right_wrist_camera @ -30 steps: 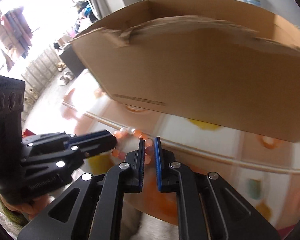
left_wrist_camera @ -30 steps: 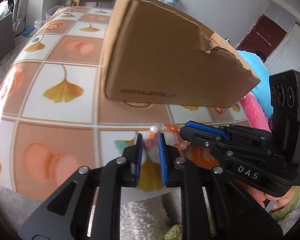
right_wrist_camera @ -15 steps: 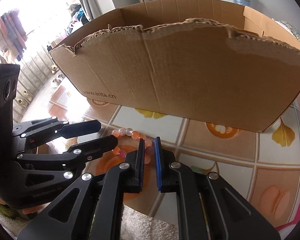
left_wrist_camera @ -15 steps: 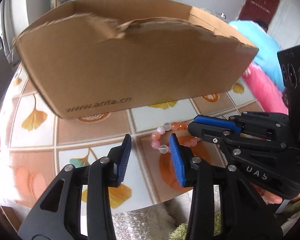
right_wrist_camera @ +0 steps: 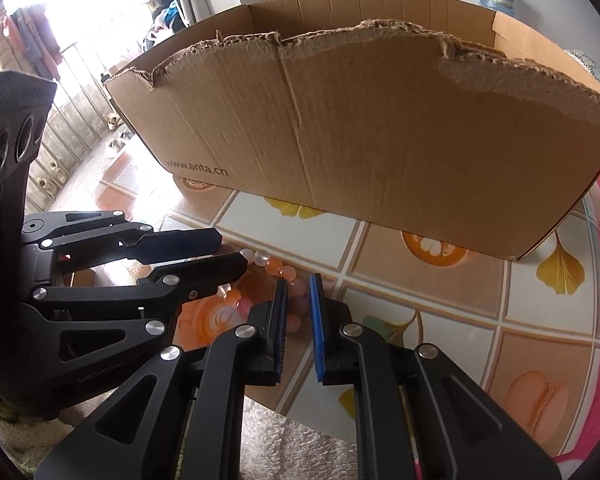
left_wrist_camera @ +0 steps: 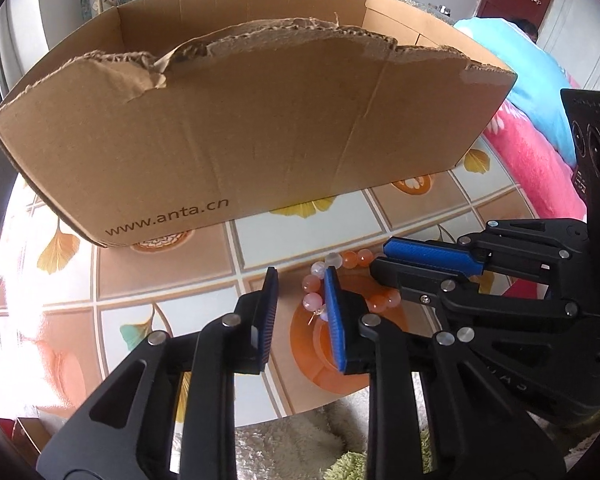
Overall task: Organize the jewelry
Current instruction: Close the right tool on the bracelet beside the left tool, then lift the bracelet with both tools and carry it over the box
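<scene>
A bracelet of orange, pink and clear beads (left_wrist_camera: pixel 342 261) lies on the tiled table near its front edge; it also shows in the right wrist view (right_wrist_camera: pixel 278 266). My left gripper (left_wrist_camera: pixel 300 280) is open, its right finger beside the bracelet's left beads, nothing held. My right gripper (right_wrist_camera: pixel 299 286) has a narrow gap between its pads, with beads (right_wrist_camera: pixel 300 304) between the pads; it shows from the side in the left wrist view (left_wrist_camera: pixel 384 258). A torn open cardboard box (left_wrist_camera: pixel 236 140) stands just behind the bracelet.
The table (right_wrist_camera: pixel 540 320) has a pattern of ginkgo leaves and orange slices. A pink and blue blanket (left_wrist_camera: pixel 536 136) lies to the right. Shaggy rug (right_wrist_camera: pixel 284 440) lies below the table's front edge.
My left gripper opened and let go of the bracelet, then moved closer to the box. My right gripper's pads have parted slightly. The bracelet stays on the table.
</scene>
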`<state>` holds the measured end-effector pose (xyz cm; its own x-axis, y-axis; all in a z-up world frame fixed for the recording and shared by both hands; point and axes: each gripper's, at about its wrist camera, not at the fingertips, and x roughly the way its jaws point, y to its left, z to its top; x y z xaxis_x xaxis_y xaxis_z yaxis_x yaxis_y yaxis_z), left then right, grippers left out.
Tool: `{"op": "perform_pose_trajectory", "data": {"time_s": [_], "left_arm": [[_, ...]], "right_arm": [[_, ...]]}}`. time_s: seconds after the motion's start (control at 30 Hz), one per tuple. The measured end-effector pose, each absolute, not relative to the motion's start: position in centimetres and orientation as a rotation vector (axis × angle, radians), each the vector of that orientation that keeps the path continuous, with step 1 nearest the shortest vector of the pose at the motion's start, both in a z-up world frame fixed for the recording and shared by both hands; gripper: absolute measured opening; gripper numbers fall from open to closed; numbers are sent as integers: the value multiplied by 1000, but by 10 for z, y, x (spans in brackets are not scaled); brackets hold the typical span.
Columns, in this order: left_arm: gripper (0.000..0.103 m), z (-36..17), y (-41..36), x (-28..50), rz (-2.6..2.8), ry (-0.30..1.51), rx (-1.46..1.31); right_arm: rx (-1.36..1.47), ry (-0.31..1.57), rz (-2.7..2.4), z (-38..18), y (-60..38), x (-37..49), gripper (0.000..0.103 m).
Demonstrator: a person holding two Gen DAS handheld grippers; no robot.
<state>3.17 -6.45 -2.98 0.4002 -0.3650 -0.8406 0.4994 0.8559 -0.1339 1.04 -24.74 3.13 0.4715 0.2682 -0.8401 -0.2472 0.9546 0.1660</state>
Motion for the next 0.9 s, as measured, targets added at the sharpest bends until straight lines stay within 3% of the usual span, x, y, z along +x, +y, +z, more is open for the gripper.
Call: {"op": "perform_pose_trajectory", "data": {"time_s": [0.9], "left_arm": [[18, -29, -50, 36, -579, 1026, 94]], "right_arm": [[52, 1065, 282, 23, -233, 19, 10]]}}
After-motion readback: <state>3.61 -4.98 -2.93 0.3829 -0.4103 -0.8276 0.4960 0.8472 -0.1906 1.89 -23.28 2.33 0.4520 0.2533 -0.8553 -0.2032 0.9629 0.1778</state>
